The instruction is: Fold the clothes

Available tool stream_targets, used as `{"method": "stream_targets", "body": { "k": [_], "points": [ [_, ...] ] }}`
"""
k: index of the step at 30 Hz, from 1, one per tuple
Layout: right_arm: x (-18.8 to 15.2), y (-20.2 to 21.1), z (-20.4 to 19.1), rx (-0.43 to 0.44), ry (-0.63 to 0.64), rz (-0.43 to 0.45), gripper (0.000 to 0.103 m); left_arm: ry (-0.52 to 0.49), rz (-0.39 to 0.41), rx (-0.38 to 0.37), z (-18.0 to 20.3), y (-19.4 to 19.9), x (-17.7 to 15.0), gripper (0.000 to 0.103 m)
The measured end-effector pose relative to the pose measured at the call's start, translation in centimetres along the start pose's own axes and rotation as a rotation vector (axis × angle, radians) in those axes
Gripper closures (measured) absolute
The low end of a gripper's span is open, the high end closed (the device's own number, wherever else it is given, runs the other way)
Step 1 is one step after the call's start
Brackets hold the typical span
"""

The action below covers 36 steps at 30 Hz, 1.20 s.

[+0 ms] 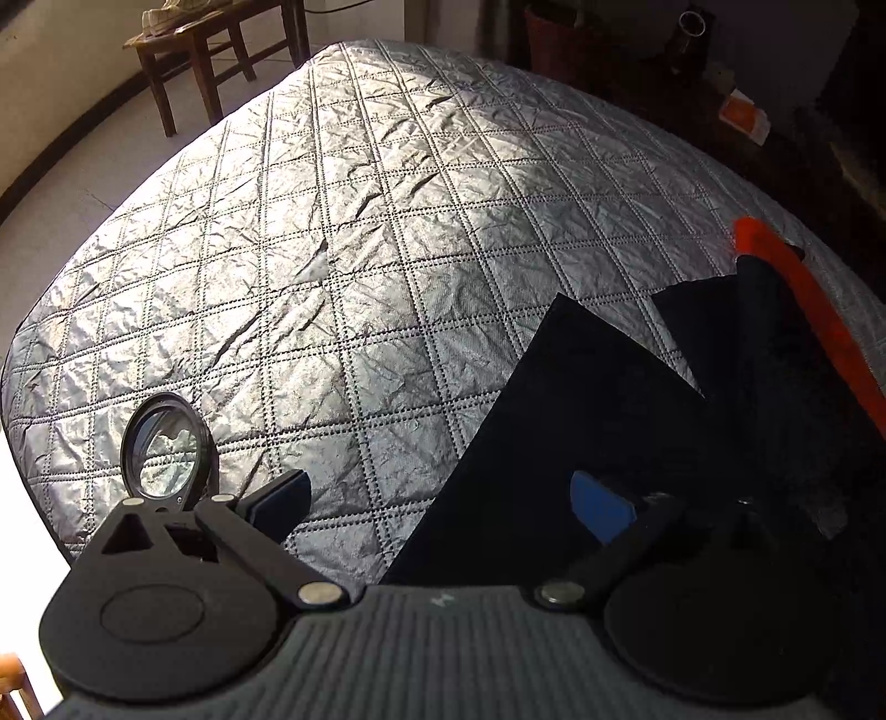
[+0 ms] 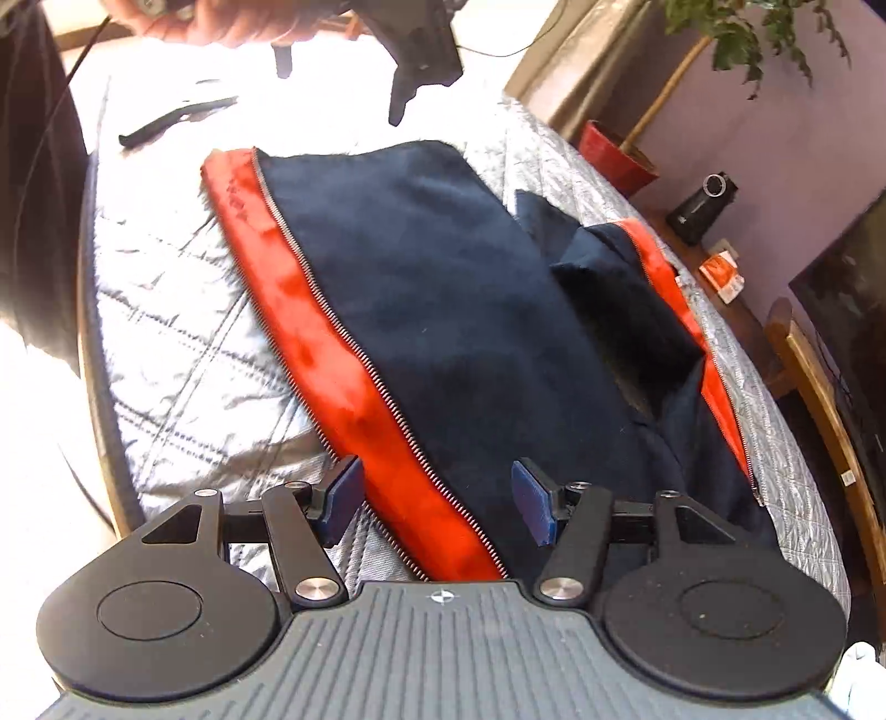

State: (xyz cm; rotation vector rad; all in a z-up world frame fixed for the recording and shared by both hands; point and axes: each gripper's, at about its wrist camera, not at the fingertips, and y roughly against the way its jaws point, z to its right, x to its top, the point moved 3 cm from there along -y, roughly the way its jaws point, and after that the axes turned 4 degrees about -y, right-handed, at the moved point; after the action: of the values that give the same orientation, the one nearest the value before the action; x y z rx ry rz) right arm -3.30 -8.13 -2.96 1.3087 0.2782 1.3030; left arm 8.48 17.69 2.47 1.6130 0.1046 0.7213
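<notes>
A dark navy jacket [image 2: 443, 310] with an orange lining strip [image 2: 310, 332] and a metal zipper lies flat on a silver quilted cover [image 2: 183, 354]. My right gripper [image 2: 437, 501] is open and empty, its blue pads astride the jacket's near orange edge, just above it. In the left wrist view a corner of the navy jacket [image 1: 554, 421] lies at the lower right, with an orange edge [image 1: 819, 310]. My left gripper [image 1: 443, 501] is open and empty, above that corner. It also shows at the top of the right wrist view [image 2: 343, 66], held above the far end.
The quilted cover [image 1: 332, 249] fills most of the left wrist view. A wooden stool [image 1: 210, 50] stands beyond it. A red plant pot [image 2: 614, 155], a dark device [image 2: 703, 205] and a wooden chair [image 2: 819, 382] stand to the right. A dark strap-like object [image 2: 171, 119] lies on the far cover.
</notes>
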Motion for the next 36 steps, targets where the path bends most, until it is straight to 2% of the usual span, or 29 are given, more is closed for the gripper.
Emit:
{"method": "stream_targets", "body": {
  "k": [5,6,7,8,10,12,16,18,20,21,22,23,25,27,31,34,35,36],
  "points": [
    [-0.3,-1.0,-1.0,-0.068,0.076,0.014,0.042,-0.022,0.001,0.009,0.6,-0.1,-0.3,0.003],
    [-0.1,-1.2,-1.3,-0.071,0.102,0.02,0.051,-0.026,-0.001,0.012,0.7,-0.2,-0.3,0.003],
    [0.1,-1.4,-1.7,-0.058,0.123,0.019,0.088,-0.028,-0.001,0.015,0.7,-0.2,-0.3,0.003],
    [0.0,-1.5,-2.1,-0.041,0.14,0.019,0.101,-0.027,0.001,0.017,0.7,-0.2,-0.3,0.003],
    [-0.3,-1.1,-2.7,-0.012,0.144,0.02,0.101,-0.027,-0.001,0.021,0.7,-0.3,-0.4,0.003],
    [-0.6,-0.3,-2.4,0.027,0.09,0.024,0.101,-0.028,-0.006,0.023,0.8,-0.4,-0.4,0.003],
    [-1.1,0.7,-2.2,0.158,0.045,-0.031,0.1,-0.033,0.001,0.016,1.0,-0.2,-0.4,0.003],
    [-0.8,1.2,-1.5,0.205,0.014,-0.029,0.096,-0.039,0.002,0.015,1.2,-0.2,-0.4,0.003],
    [0.1,2.0,0.1,0.329,-0.099,0.015,0.082,-0.042,0.003,0.017,1.4,-0.2,-0.4,0.003],
    [0.7,2.4,1.2,0.338,-0.156,0.058,0.078,-0.042,0.003,0.018,1.4,-0.2,-0.4,0.003],
    [1.3,2.6,2.4,0.307,-0.21,0.101,0.063,-0.041,0.004,0.02,1.4,-0.2,-0.4,0.003],
    [1.9,2.8,3.6,0.276,-0.265,0.145,0.056,-0.038,0.006,0.022,1.4,-0.2,-0.4,0.003],
    [2.3,1.4,6.4,0.205,-0.384,0.169,0.06,-0.038,0.006,0.024,1.4,-0.3,-0.4,0.003],
    [2.1,-1.3,8.7,0.14,-0.491,0.111,0.059,-0.04,0.005,0.026,1.5,-0.3,-0.4,0.003],
    [0.9,-2.6,10.0,0.077,-0.567,0.088,0.062,-0.06,-0.005,0.032,1.6,-0.7,-0.6,0.003],
    [-0.4,-1.4,11.1,0.084,-0.716,0.134,0.05,-0.051,0.009,0.04,0.8,-0.4,-0.1,0.003],
    [-0.4,-1.1,10.5,0.065,-0.708,0.144,0.048,-0.039,0.017,0.048,0.3,-0.3,0.2,0.003],
    [0.2,-0.8,9.1,0.068,-0.643,0.154,0.048,-0.026,0.024,0.056,-0.3,-0.2,0.4,0.003]
  ]
}}
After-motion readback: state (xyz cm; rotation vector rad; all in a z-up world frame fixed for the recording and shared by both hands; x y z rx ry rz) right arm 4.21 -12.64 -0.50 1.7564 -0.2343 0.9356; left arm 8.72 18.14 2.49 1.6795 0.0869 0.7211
